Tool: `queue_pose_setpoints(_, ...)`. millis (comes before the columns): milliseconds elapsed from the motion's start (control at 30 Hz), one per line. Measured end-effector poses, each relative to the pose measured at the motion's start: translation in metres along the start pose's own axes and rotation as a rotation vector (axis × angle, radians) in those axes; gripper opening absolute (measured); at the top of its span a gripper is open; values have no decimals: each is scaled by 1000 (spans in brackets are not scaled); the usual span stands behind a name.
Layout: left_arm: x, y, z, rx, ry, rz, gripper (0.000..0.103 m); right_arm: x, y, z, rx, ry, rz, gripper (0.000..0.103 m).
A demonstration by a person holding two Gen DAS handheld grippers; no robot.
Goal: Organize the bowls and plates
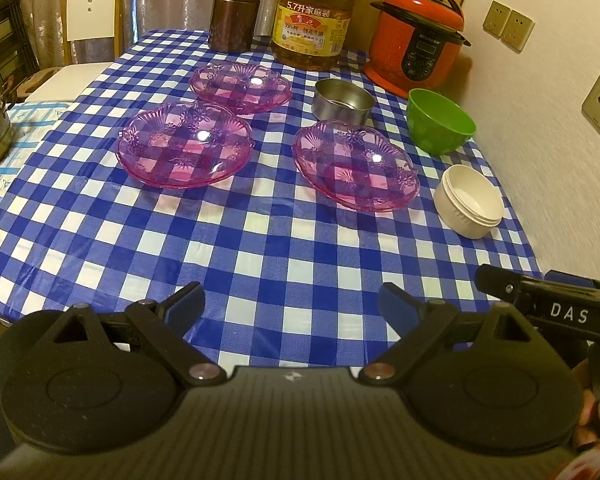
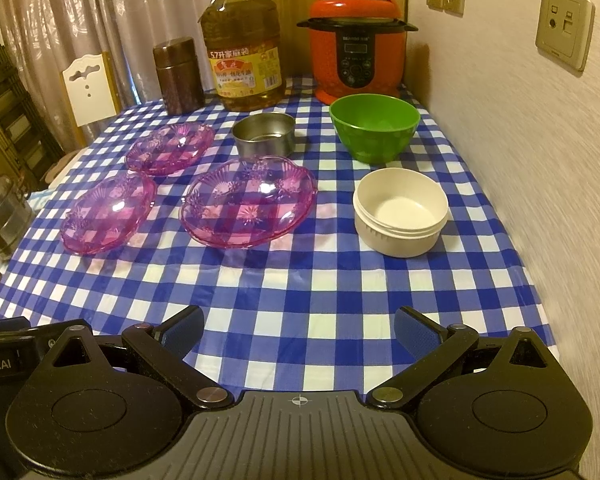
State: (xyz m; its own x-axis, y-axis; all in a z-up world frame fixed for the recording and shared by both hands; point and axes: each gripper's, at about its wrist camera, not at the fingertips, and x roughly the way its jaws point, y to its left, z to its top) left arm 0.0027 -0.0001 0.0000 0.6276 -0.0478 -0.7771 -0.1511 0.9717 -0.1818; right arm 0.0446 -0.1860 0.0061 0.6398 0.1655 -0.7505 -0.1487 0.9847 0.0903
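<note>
A: where's everything sitting?
B: three pink plates (image 2: 247, 204) (image 2: 109, 213) (image 2: 170, 148) spread on the checked worktop (image 2: 300, 280). Steel bowl (image 2: 265, 134), green bowl (image 2: 374, 126) and white bowl (image 2: 400, 212) are toward the wall.
A: and the tongs?
B: left tongs (image 1: 292, 304) and right tongs (image 2: 299, 326) both gape wide, holding nothing.

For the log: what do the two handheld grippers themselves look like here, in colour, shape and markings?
Both match. The left gripper and right gripper each have a black ribbed body with a small crosshair mark, two round black discs, black linkage arms with metal pivot pins, and blue textured pads. Seen from the left wrist, the right unit's side reads "DAS"; from the right wrist, the left's reads "obot.AI".
</note>
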Motion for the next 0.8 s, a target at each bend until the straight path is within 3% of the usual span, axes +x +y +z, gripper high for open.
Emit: queue_pose_setpoints(800, 2, 4, -3, -15, 7, 0, 92, -1, 9, 0, 7, 6, 0, 101)
